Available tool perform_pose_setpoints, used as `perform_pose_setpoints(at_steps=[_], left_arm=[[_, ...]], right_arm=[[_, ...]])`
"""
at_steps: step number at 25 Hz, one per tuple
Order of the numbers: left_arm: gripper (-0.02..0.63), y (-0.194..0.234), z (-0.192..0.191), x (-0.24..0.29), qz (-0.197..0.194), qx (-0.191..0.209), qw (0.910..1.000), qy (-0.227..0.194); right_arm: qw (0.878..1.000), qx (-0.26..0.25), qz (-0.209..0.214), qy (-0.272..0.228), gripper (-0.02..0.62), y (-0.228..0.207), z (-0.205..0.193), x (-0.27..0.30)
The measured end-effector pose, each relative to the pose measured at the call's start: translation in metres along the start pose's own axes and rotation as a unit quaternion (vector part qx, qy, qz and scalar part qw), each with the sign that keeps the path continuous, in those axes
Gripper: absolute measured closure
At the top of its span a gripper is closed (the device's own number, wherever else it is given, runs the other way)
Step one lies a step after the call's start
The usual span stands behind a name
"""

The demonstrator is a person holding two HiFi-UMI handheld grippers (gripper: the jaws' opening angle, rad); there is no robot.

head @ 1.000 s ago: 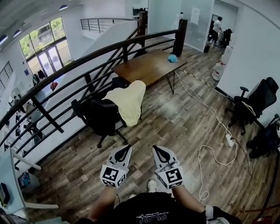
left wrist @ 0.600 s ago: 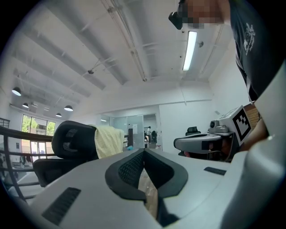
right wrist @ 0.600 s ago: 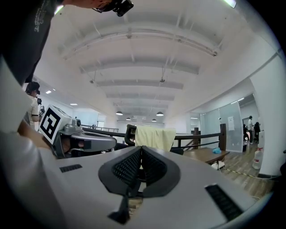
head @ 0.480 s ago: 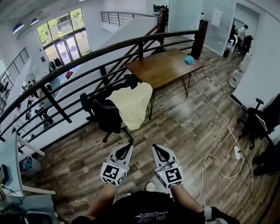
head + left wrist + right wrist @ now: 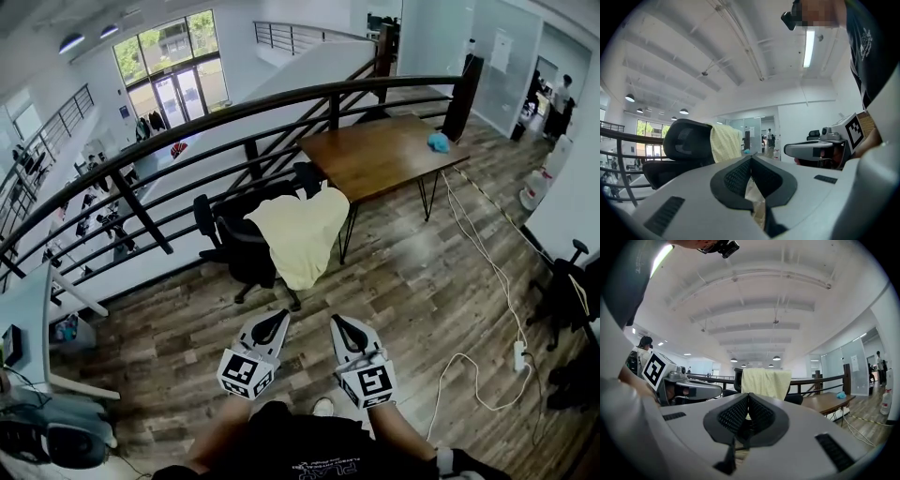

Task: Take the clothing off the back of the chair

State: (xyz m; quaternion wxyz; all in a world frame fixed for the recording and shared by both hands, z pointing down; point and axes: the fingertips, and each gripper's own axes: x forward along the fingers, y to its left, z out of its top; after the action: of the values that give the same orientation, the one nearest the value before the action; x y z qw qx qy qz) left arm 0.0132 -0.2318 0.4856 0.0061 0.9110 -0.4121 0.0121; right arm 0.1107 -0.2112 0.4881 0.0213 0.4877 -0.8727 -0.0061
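Wood floor (image 5: 412, 281) — yellow garment (image 5: 298, 234) on chair (image 5: 232, 251) lies well ahead of our left gripper (image 5: 277, 316) and right gripper (image 5: 340, 322), both closed and empty; left marginally nearer.

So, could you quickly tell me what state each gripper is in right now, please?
Left gripper: closed, holding nothing.
Right gripper: closed, holding nothing.

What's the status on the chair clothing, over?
Left gripper, right gripper shut, empty. Yellow garment draped over chair back, untouched. Only wood floor between.
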Motion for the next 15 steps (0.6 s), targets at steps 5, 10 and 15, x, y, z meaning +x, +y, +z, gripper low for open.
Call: perform_pose_setpoints(at_steps=[5, 10, 15], left_arm=[[0.594, 0.025, 0.003, 0.006, 0.021, -0.009, 0.9997, -0.001], [0.594, 0.049, -0.004, 0.006, 0.029, -0.012, 0.9995, 0.008], [0.594, 0.064, -0.010, 0.004, 0.027, -0.019, 0.9993, 0.017]], right_arm=[[1.000, -0.002, 0.020, 0.002, 0.581, -0.004, 0.005, 0.030], [0.999, -0.010, 0.036, -0.002, 0.581, 0.000, 0.008, 0.055], [0.998, -0.017, 0.058, -0.011, 0.581, 0.014, 0.005, 0.075]])
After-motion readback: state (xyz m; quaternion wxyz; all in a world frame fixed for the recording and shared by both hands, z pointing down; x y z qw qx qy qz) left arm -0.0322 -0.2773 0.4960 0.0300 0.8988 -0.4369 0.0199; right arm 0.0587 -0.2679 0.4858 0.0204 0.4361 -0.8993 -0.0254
